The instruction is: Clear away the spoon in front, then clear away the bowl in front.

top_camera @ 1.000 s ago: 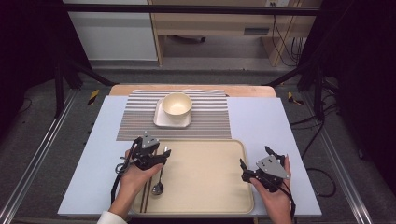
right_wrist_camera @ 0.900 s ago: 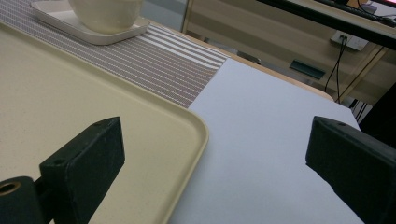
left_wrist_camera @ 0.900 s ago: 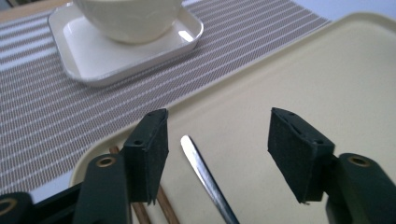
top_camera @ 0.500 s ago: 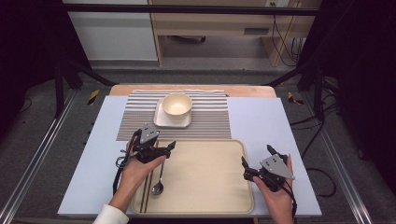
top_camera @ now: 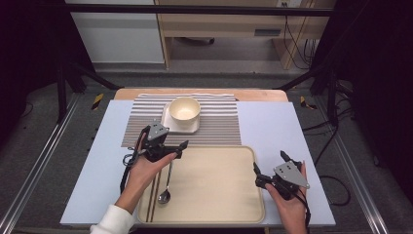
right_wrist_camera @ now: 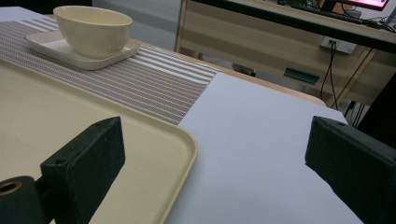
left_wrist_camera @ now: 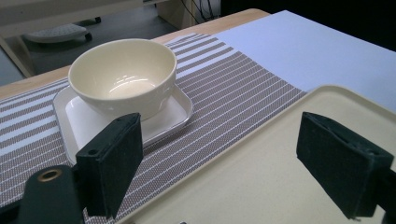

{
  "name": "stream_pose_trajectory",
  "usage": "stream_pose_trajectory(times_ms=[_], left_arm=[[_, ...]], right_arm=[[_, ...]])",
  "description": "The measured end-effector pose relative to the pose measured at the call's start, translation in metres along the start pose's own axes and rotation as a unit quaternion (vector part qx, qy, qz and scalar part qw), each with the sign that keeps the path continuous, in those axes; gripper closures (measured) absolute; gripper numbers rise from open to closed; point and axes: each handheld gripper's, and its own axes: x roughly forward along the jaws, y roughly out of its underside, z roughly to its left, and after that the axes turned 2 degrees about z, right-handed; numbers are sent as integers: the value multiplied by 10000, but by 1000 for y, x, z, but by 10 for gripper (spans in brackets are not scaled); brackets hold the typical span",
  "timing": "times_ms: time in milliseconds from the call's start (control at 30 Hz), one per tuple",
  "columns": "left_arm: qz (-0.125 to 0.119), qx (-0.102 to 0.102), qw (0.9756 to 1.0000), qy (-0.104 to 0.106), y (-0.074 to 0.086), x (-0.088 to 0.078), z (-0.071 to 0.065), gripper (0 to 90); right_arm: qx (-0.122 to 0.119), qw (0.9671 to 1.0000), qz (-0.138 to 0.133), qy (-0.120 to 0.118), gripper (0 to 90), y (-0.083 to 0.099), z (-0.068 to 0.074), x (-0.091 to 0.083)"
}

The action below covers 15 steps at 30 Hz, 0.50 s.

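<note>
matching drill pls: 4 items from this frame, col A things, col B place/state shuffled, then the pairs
Column A
1. spoon
2. bowl
3. left gripper
4. right gripper

Column B
a. on the small white square plate, on the striped mat
b. open, empty, at the tray's right edge
c. lying on the tray's left part, next to the chopsticks
d. open, empty, above the tray's far left corner

Pairs: 1-c, 2-a, 3-d, 4-b
</note>
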Motion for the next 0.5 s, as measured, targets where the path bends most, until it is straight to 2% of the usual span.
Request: stream_pose_trajectory(times_ms=[267, 433, 500], left_arm=[[-82, 57, 9999, 28, -14, 1, -1, 125], [-75, 218, 9997, -79, -27, 11, 7, 117], [-103, 192, 9997, -83, -31, 17, 10, 106]], right_arm=[[6, 10000, -3, 1, 50, 0, 0, 0], [-32, 10000, -14, 8, 50, 0, 0, 0], [-21, 10000, -14, 10, 49, 0, 0, -1]])
